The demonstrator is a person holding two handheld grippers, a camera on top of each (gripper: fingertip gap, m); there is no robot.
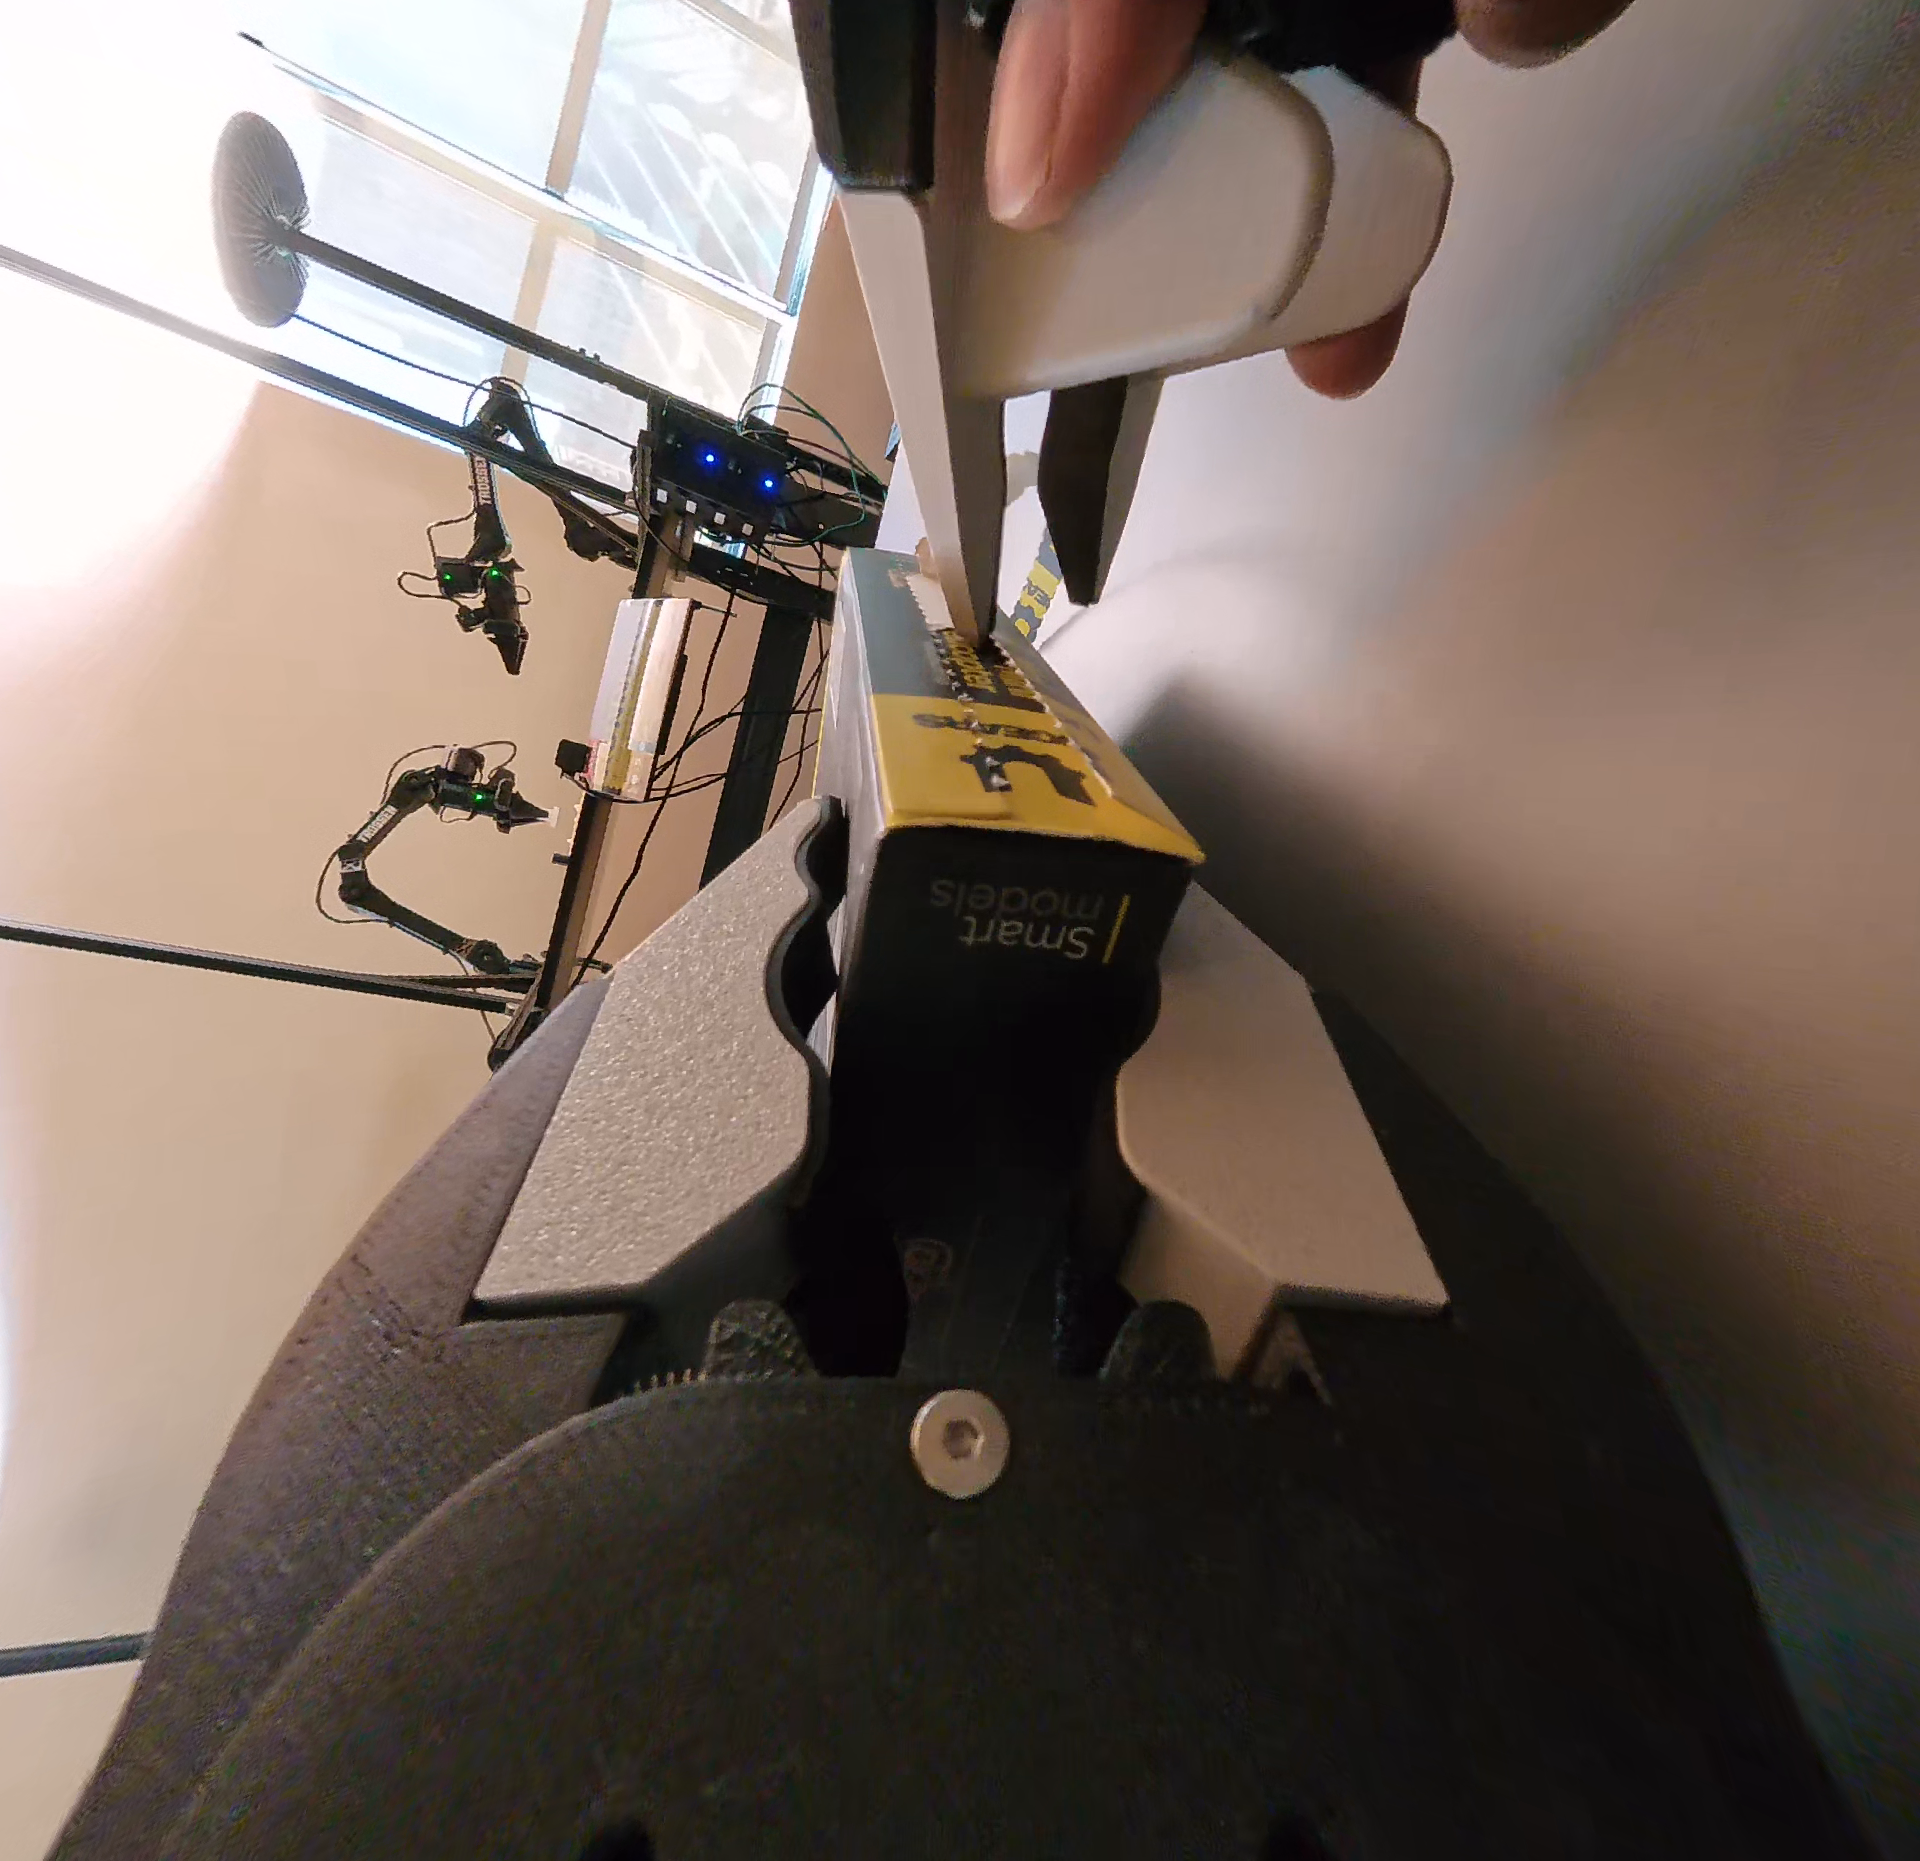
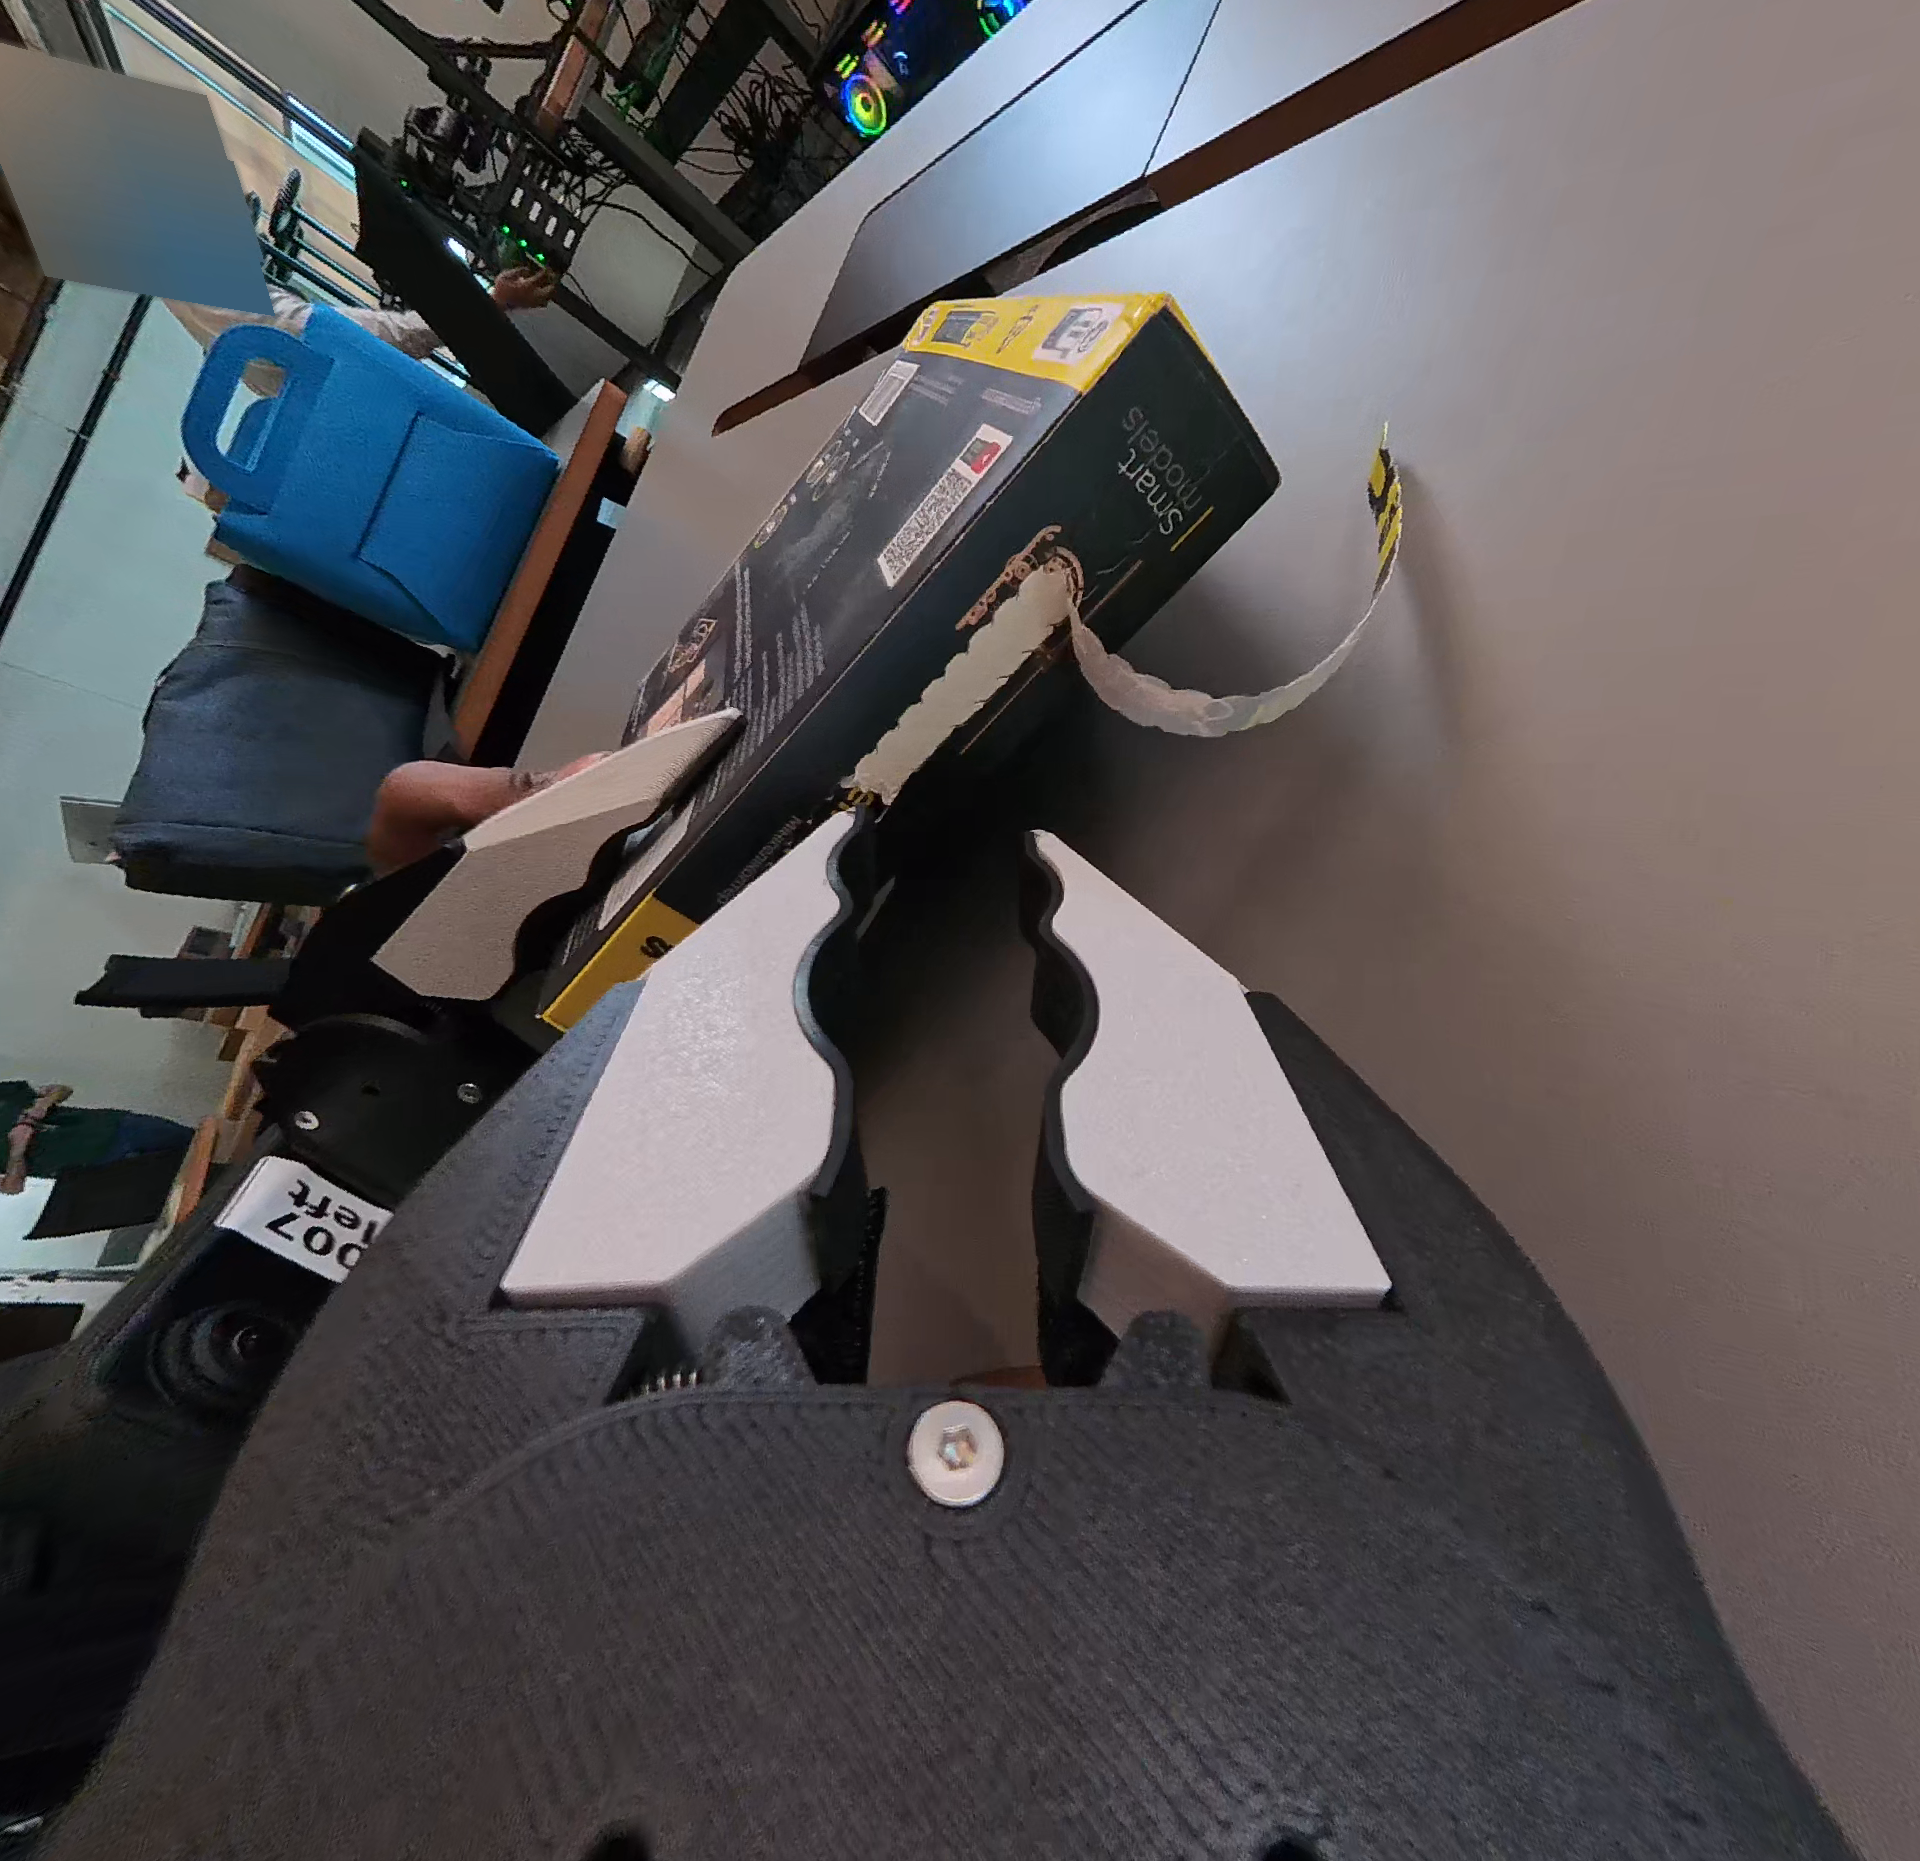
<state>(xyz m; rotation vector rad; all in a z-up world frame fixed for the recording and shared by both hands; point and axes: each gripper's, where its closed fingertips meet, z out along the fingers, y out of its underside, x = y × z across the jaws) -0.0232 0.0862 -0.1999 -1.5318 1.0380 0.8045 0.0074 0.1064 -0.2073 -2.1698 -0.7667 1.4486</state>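
Observation:
My left gripper [image 1: 1008,876] is shut on a black and yellow cardboard box [image 1: 997,938], holding one end of it, tilted, just above the grey table [image 1: 1558,876]. In the right wrist view one of its white fingers [image 2: 603,824] lies on the box [image 2: 935,523]. My right gripper [image 2: 945,835] is open and empty, its tips by the box's long side, where the torn opening begins. A torn-off white strip [image 2: 1247,699] curls from the box onto the table [image 2: 1610,876]. In the left wrist view the right gripper [image 1: 1034,616] points down, one fingertip touching the perforated line.
A second, darker table [image 2: 1039,149] stands beyond a gap. A blue felt bag [image 2: 364,481] and a seated person [image 2: 260,751] are at the left. A computer with coloured fans [image 2: 925,24] stands farther back. Small robot arms [image 1: 416,855] on a black frame stand near the window. One gripper's finger ends stand about 4 cm off the other's.

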